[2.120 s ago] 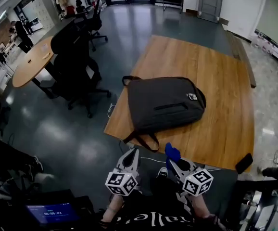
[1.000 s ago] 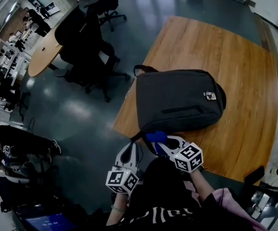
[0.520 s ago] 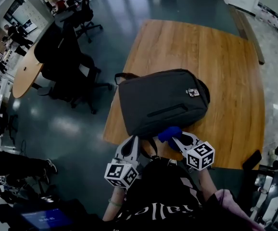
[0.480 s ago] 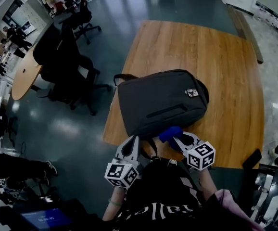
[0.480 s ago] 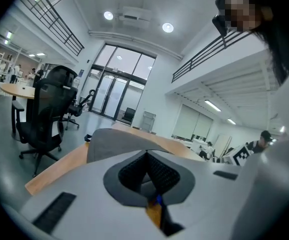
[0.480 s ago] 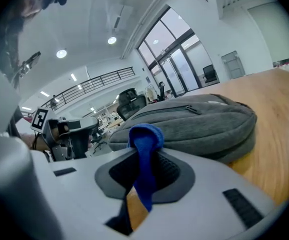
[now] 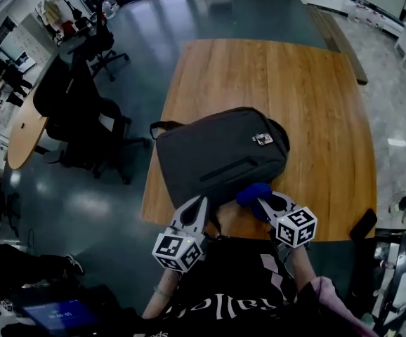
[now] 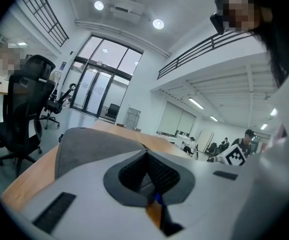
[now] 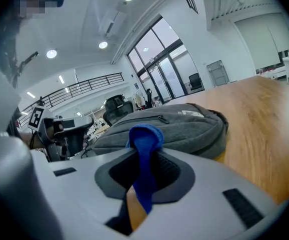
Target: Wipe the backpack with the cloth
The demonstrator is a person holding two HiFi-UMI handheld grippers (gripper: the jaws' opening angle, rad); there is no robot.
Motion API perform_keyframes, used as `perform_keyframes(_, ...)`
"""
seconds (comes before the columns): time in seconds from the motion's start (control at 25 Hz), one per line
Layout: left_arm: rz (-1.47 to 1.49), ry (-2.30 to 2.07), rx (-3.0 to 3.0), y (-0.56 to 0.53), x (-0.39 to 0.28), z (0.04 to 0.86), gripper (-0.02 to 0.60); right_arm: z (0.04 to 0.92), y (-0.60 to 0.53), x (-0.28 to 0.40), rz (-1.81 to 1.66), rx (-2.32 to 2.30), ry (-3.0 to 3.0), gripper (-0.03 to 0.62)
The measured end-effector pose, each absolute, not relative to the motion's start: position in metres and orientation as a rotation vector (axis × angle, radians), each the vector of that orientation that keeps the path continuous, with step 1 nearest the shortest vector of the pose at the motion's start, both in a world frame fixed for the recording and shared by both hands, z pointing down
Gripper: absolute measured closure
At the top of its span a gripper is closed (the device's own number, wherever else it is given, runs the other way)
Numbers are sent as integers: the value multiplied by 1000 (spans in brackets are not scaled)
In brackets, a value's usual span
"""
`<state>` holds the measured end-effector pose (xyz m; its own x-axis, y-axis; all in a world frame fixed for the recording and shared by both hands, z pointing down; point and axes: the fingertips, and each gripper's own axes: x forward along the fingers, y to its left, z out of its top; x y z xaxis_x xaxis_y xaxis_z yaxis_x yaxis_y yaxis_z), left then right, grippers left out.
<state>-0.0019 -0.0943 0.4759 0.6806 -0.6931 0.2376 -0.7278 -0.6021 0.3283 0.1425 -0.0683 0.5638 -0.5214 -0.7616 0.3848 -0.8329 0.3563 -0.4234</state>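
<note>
A dark grey backpack [image 7: 217, 156] lies flat near the front left of the wooden table [image 7: 315, 97], its zip pocket facing up. My right gripper [image 7: 263, 202] is shut on a blue cloth [image 7: 252, 193], which sits at the backpack's near edge. In the right gripper view the cloth [image 9: 144, 139] sticks up from between the jaws, with the backpack [image 9: 174, 126] just beyond it. My left gripper [image 7: 199, 206] hovers at the table's front edge by the backpack's lower strap. In the left gripper view the left gripper [image 8: 149, 176] has its jaws together and holds nothing, and the backpack [image 8: 92, 141] lies ahead.
Black office chairs [image 7: 83, 111] and a rounded wooden table [image 7: 20, 128] stand on the floor to the left. A dark flat object [image 7: 361, 223] hangs at the table's front right corner. Bare wood stretches behind and right of the backpack.
My right gripper has carried the blue cloth forward from near my body to the backpack's near edge. The left gripper stayed low at the table's front edge. My head view has shifted.
</note>
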Motion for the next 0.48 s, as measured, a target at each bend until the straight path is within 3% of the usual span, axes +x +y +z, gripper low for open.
perform_keyframes(0.48,125,-1222,2393,-89,61,491,581,575,-97,263,879,1478,-2427,539)
